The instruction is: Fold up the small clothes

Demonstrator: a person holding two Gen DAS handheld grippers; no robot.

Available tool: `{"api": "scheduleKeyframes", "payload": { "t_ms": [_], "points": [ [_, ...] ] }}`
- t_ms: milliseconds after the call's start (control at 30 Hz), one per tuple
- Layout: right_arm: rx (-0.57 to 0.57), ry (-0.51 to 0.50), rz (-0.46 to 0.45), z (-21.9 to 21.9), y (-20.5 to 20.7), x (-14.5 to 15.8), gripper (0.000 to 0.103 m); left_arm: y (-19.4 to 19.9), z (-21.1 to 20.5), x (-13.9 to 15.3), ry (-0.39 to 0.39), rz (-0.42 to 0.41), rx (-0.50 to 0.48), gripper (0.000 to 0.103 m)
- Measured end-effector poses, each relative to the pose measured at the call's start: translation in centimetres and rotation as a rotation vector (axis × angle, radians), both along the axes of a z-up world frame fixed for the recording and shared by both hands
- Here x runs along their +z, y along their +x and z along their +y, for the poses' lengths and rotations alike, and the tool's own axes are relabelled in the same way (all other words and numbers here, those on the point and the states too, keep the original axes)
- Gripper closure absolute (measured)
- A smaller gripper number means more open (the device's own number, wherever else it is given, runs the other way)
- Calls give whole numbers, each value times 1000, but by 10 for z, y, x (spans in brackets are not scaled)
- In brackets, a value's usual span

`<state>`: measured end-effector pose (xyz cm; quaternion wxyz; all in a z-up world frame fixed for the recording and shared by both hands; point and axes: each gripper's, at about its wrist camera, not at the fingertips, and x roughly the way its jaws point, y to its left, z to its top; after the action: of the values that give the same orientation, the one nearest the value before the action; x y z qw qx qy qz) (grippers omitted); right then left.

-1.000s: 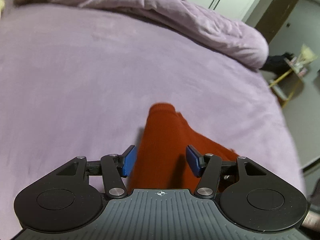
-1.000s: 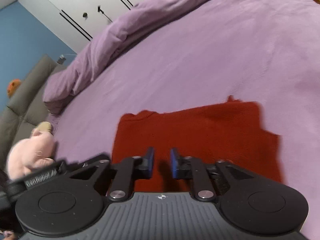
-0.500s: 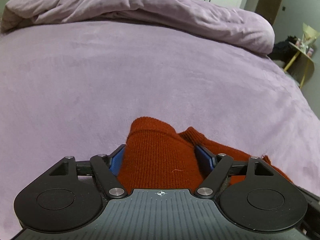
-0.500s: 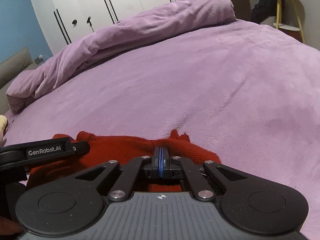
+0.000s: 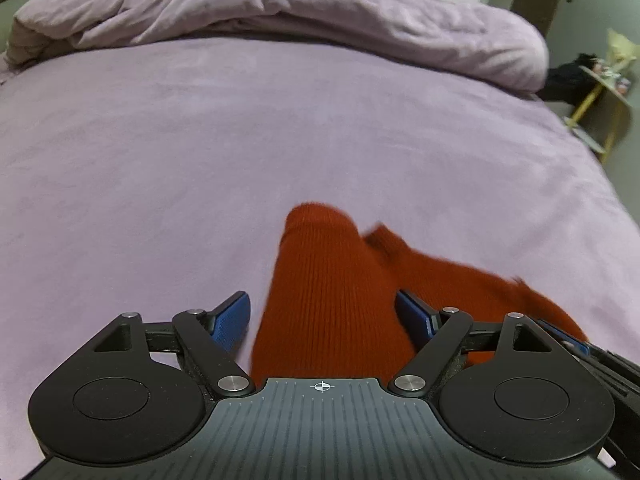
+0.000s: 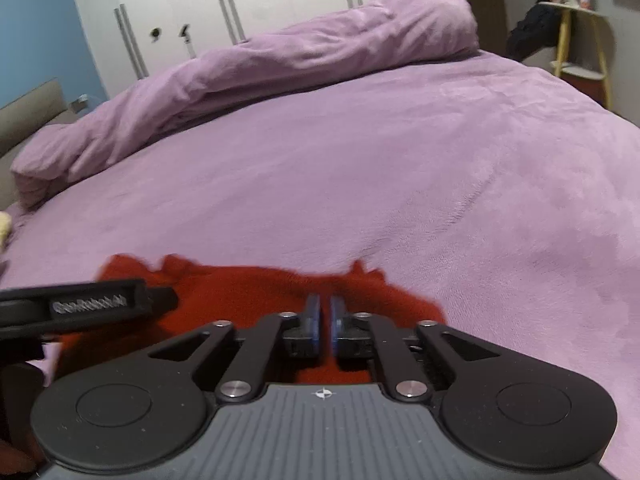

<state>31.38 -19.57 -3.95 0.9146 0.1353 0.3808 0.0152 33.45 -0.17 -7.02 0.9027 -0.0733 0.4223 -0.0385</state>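
garment: small rust-red knit piece point(image 5: 332, 300), lying on the bed close to the near edge, partly bunched up, with a ribbed fold running away from the person

bed: lilac fleece cover point(image 5: 280, 140), pretty much bare apart from the red knit

duvet: same lilac, heaped in a long roll point(image 6: 304, 56) along the far side of the bed

left gripper point(image 5: 324, 320): tilted down over the garment, fingers point(image 5: 230, 322) wide apart and opening more; the ribbed fold sits between them but the left pad is clear of it, so no grip as far as I can see

right gripper point(image 6: 325, 326): also angled down onto the red knit, fingers point(image 6: 312, 322) just a narrow slit apart and opening; fabric is under the tips, can't see any pinched in the gap

how they sit: left gripper's black body point(image 6: 92, 306) pokes in just beside the right one, both over the same piece

background: white wardrobe doors point(image 6: 248, 12) behind the bed, yellow-legged side table point(image 6: 580, 36) off to the right
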Motion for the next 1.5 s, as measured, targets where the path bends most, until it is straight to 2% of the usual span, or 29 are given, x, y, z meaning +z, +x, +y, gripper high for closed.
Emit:
{"api": "scheduleKeyframes", "payload": {
  "t_ms": [67,200,267,367,433,500,567,633,700,733,800,867,933,967,1000,1067,1167,1300,1333,1433,1500],
  "points": [
    [55,-2,-24,5,-27,17,78,-34,13,11,-36,-42,-26,16],
    [104,-123,-51,12,-82,22,77,-76,25,-2,-54,4,-47,11],
    [115,-146,-62,10,-99,16,77,-86,30,-8,-74,12,-34,10],
    [114,-148,-22,5,-106,28,74,-101,42,6,-108,35,-1,11],
    [98,-90,35,-4,-114,38,69,-122,49,13,-113,26,-12,12],
    [70,17,72,-17,-136,41,59,-140,55,16,-100,24,-18,14],
    [45,113,114,-26,-156,35,58,-160,59,16,-70,31,-23,14],
    [4,148,87,-32,-178,36,58,-177,60,13,-46,52,-37,15],
    [-14,193,142,-35,-183,35,57,-187,60,10,-31,73,-59,15],
    [-15,240,161,-38,-183,34,57,-189,59,10,-29,75,-67,15],
    [-32,409,181,-46,-183,27,58,-190,59,10,-38,71,-55,16],
    [-64,529,154,-52,-181,23,58,-187,61,12,-81,66,-37,16],
    [-130,600,135,-57,-177,17,60,-181,57,11,-89,72,-36,16],
    [-163,631,142,-59,-174,13,71,-180,54,9,-67,71,-42,16],
    [-177,650,148,-60,-173,10,87,-178,50,7,-25,76,-45,16],
    [-193,688,156,-62,-171,6,100,-177,44,1,51,91,-58,16],
    [-212,828,133,-67,-177,-1,102,-175,43,-8,94,97,-36,17],
    [-298,990,124,-79,-182,-16,103,-170,48,-9,53,87,29,17],
    [-321,979,132,-81,-183,-17,103,-170,50,-8,55,84,44,17],
    [-292,802,172,-79,-179,-10,103,-168,53,-10,77,92,69,16],
    [-241,787,172,-78,-181,-7,101,-169,57,-9,59,106,80,16]
  ]
}}
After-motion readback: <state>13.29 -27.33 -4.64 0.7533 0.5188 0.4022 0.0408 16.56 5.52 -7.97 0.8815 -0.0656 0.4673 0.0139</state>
